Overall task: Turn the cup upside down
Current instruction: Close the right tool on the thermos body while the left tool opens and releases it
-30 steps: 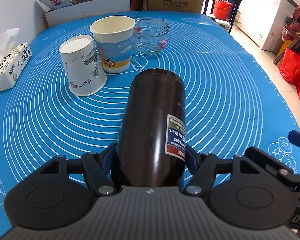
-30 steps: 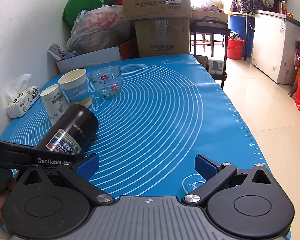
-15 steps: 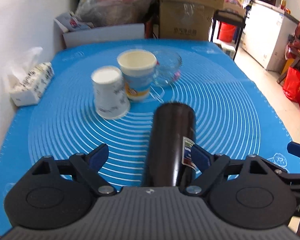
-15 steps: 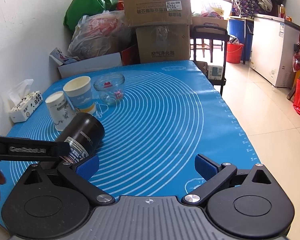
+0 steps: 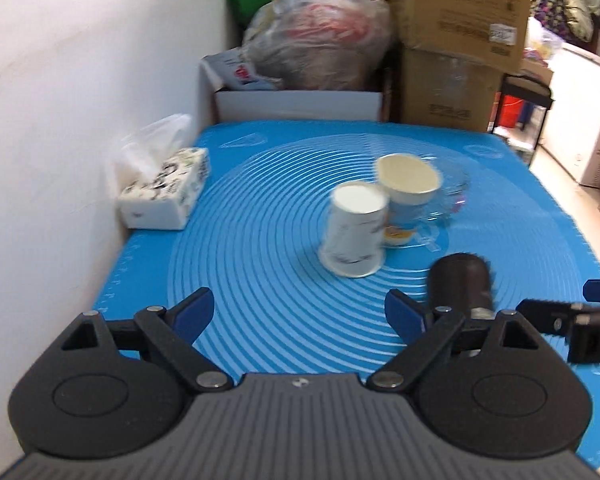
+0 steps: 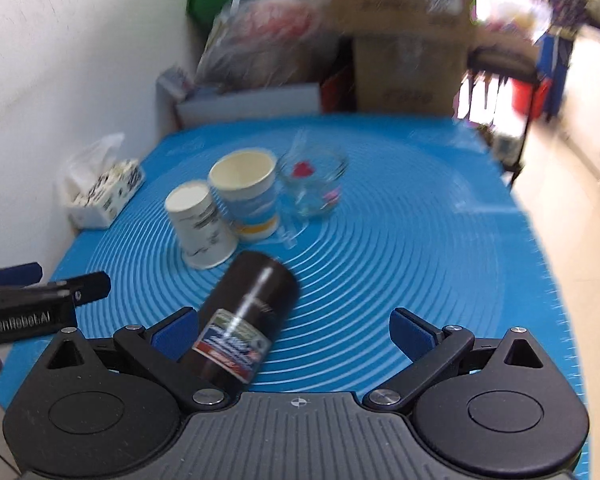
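Note:
A dark brown cup (image 6: 247, 316) with a label stands on the blue mat (image 6: 420, 248), its flat closed end up. In the left wrist view the cup (image 5: 460, 280) is just right of my right finger. My left gripper (image 5: 300, 312) is open and empty, drawn back to the left of the cup. My right gripper (image 6: 296, 330) is open and empty, with the cup just inside its left finger.
A white paper cup (image 6: 202, 226) stands upside down beside an upright paper cup (image 6: 246, 196) and a glass jar (image 6: 314, 186). A tissue box (image 5: 166, 190) lies by the white wall. Cardboard boxes (image 5: 456, 40) and bags stand behind the table.
My left gripper opened, let go of the dark cup, and pulled back and left. My right gripper moved left, closer to the cup.

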